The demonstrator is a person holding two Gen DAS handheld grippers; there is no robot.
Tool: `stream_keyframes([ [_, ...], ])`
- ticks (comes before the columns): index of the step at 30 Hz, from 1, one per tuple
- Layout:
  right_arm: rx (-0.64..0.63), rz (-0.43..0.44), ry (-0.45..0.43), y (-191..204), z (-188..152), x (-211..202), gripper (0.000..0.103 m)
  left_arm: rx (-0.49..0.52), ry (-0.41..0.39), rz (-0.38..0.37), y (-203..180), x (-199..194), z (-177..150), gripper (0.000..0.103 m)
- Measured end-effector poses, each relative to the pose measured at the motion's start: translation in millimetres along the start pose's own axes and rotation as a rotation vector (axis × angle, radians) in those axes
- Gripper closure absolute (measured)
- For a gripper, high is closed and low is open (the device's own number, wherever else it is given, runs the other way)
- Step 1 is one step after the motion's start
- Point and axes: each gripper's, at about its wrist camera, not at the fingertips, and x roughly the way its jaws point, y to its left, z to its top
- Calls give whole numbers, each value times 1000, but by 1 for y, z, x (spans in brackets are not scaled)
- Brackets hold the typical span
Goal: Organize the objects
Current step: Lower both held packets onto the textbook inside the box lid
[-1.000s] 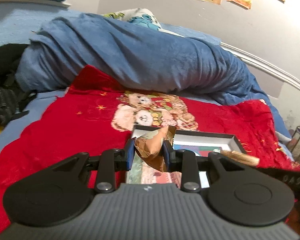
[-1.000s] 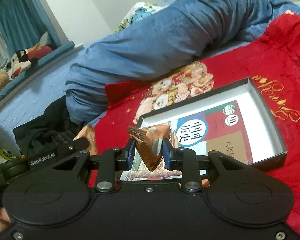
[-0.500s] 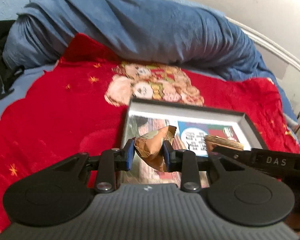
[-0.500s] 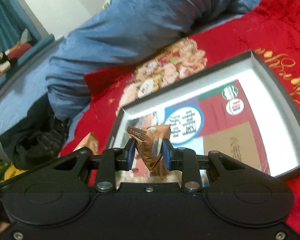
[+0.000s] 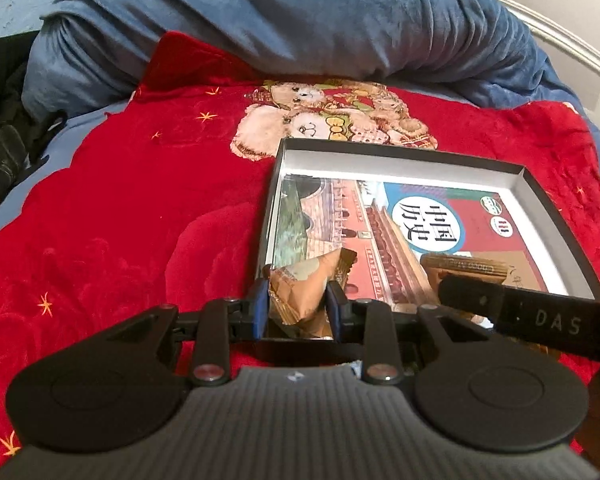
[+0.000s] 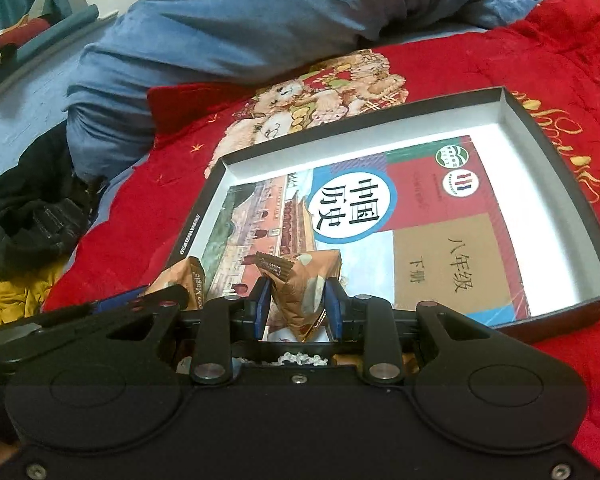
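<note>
A black shallow box with white inner walls lies on the red blanket, and a textbook lies flat inside it. My left gripper is shut on a brown snack packet at the box's near left corner. My right gripper is shut on a second brown snack packet, held over the book's near edge. In the left wrist view the right gripper's packet shows at the right. In the right wrist view the left gripper's packet shows at the left.
A red blanket with a bear picture covers the bed. A rolled blue duvet lies behind the box. Dark clothes are piled at the left, with something yellow in front of them. A white bed rail runs at the right.
Both grippers have come down and forward towards the box, each keeping its packet. The box and book now fill more of both views.
</note>
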Motion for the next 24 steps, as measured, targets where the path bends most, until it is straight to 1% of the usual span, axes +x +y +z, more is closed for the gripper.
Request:
stream_keyframes([
  [9, -10, -10, 4, 0, 0, 2, 75, -10, 12, -5, 1, 2, 2, 68],
  [16, -15, -21, 16, 0, -2, 6, 75, 5, 16, -5, -1, 6, 2, 68],
  [19, -17, -23, 17, 0, -2, 6, 74, 12, 33, -19, -2, 8, 1, 68],
  [24, -24, -37, 16, 0, -2, 6, 74, 12, 25, -32, -3, 5, 1, 68],
])
